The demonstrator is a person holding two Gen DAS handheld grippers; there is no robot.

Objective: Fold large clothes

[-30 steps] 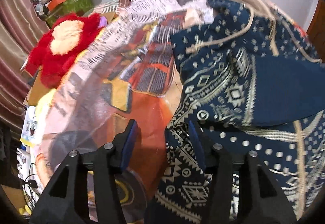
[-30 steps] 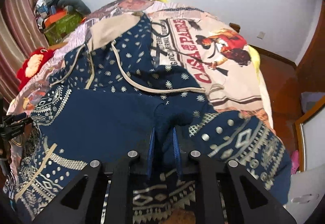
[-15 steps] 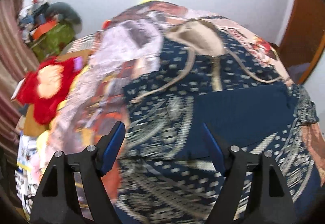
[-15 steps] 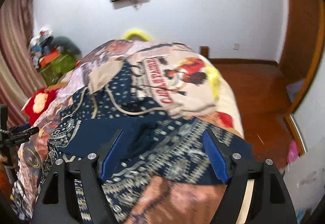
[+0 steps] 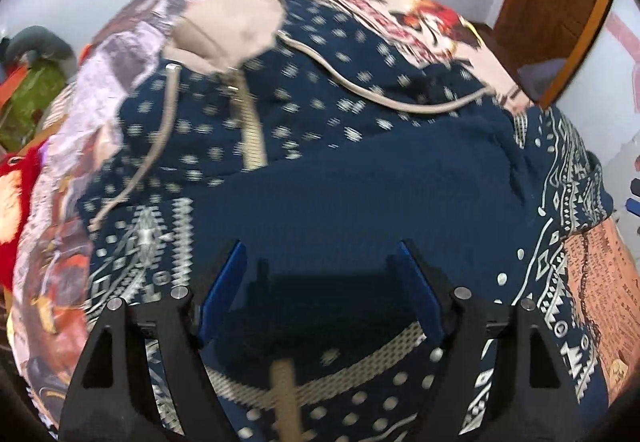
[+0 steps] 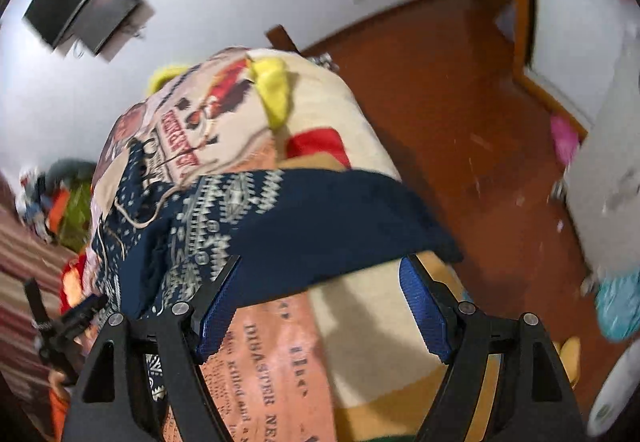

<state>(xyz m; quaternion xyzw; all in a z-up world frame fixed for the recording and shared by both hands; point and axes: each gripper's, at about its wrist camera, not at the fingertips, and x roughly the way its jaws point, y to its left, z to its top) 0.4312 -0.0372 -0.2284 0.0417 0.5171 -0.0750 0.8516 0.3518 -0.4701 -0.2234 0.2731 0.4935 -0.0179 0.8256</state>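
Hoodie [image 5: 360, 177] — soft navy knit, beige geometric bands, tan drawcord — lies rumpled.

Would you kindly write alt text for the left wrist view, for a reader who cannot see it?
A navy patterned hoodie with a tan hood and drawstrings lies spread on a bed covered by a printed blanket. The left gripper hangs over it, jaws open and empty. A red plush toy sits at the left edge.

Ahead of the left claw [image 5: 320, 274] we see a matt navy knit hoodie [image 5: 360, 193]; a printed cloth bedspread [image 6: 280, 362] lies beneath the right claw [image 6: 320, 290], glossy wooden floor [image 6: 460, 101] beyond it.
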